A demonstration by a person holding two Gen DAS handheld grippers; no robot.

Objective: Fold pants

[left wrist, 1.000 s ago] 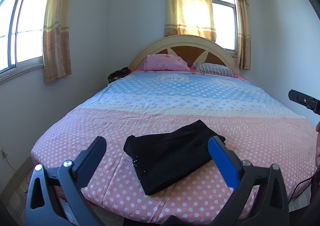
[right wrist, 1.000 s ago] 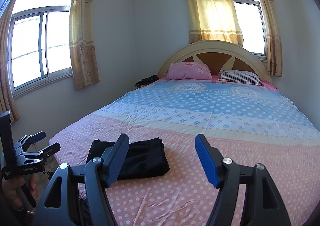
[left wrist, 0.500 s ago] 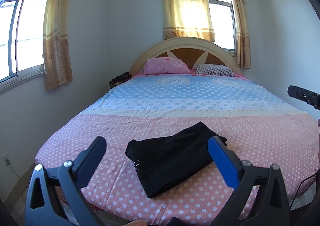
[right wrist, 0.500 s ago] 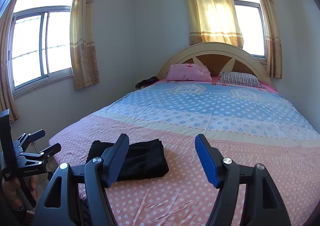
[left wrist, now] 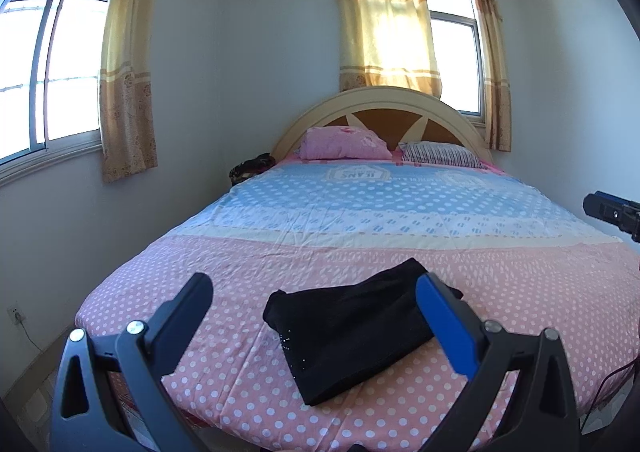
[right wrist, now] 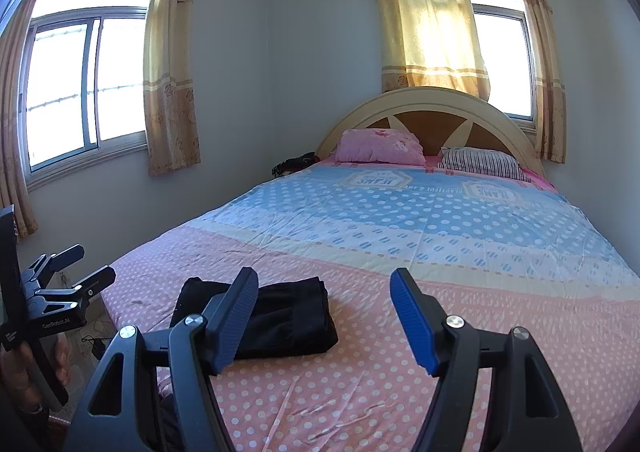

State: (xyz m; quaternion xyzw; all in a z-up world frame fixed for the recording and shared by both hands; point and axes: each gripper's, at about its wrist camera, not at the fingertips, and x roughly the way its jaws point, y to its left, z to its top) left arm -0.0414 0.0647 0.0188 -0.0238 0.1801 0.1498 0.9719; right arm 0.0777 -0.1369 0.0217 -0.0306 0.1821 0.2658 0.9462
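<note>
— Bed (left wrist: 360, 219) fills most of both views, yes?

— It does. Its sheet is pink with white dots at the near end and blue toward the curved headboard (left wrist: 384, 103). Curtains (right wrist: 430, 19) hang over windows on the far and left walls.

— And on the bed?

— A pink pillow (left wrist: 344, 143) and a striped pillow (left wrist: 440, 155) lie side by side against the headboard. Black pants (left wrist: 352, 328), folded into a flat bundle, rest on the pink part near the foot edge, toward the left corner.

— Are they being held?

— No. The left gripper (left wrist: 314, 294) hangs above the foot of the bed with its fingers spread wide, nothing between them, the pants lying beyond. The right gripper (right wrist: 324, 288) is also spread and empty, with the pants off to its left.

— Anything else?

— A dark bundle (right wrist: 294, 163) sits beside the pink pillow, too small to identify.
</note>
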